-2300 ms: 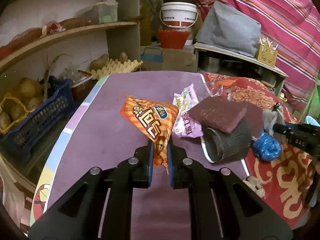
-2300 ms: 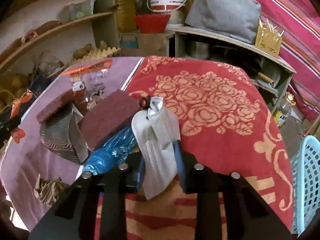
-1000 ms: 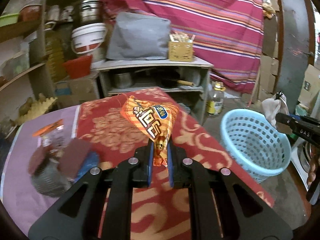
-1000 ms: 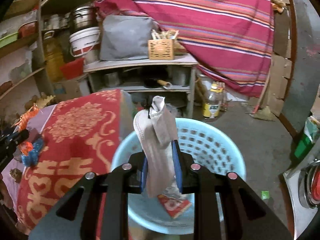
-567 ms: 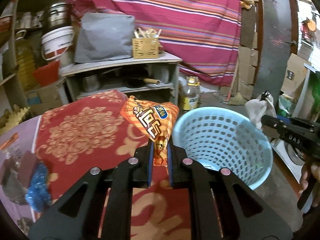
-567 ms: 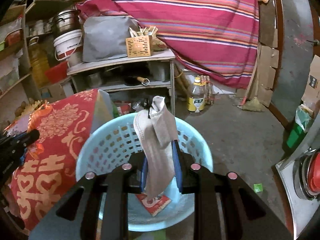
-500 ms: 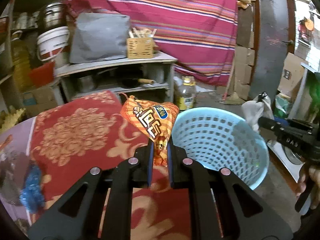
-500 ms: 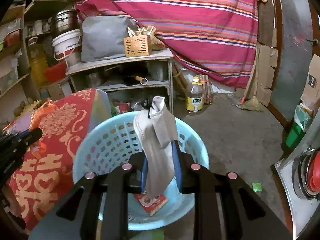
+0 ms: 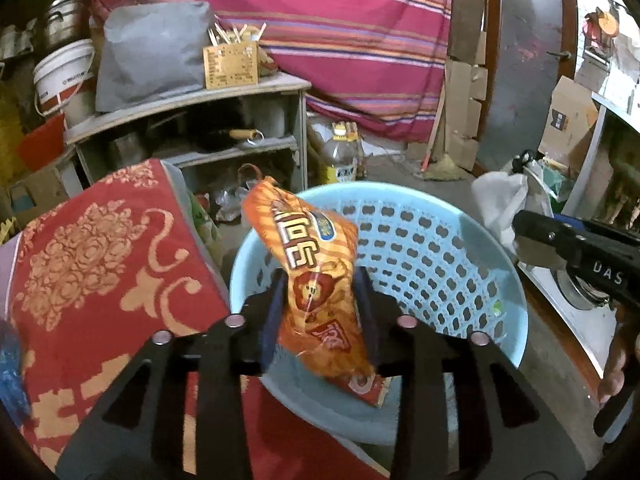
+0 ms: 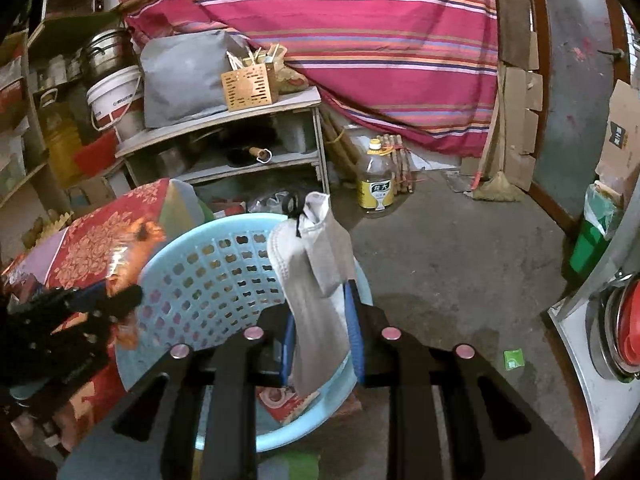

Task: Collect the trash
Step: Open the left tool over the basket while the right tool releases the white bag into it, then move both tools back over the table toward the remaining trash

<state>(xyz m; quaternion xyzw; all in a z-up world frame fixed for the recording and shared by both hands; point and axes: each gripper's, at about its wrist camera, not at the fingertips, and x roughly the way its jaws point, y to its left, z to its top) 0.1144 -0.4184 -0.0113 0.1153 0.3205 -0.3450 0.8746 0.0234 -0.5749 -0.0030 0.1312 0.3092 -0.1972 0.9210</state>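
A light blue plastic basket (image 9: pixel 440 248) stands on the floor beside the table. Over its near rim my left gripper (image 9: pixel 320 280) has its jaws opening. The orange snack bag (image 9: pixel 308 248) hangs tilted and loose between them, sliding down into the basket. My right gripper (image 10: pixel 322 300) is over the basket (image 10: pixel 200 272) and shut on a grey-white pouch (image 10: pixel 316 280) that stands up from its jaws. That pouch (image 9: pixel 500 200) also shows at the right of the left wrist view. A red wrapper (image 10: pixel 280 400) lies on the basket's bottom.
The table's red patterned cloth (image 9: pixel 100 260) is left of the basket, with a blue bag (image 9: pixel 10 368) at its edge. Behind stand a grey shelf unit (image 9: pixel 192 96) and a yellow oil bottle (image 10: pixel 374 188). A metal counter (image 10: pixel 580 340) is on the right, with bare concrete floor between.
My left gripper's jaws have spread and the snack bag has slipped down and tilted between them. Both grippers have come closer over the basket; the right still grips its pouch.
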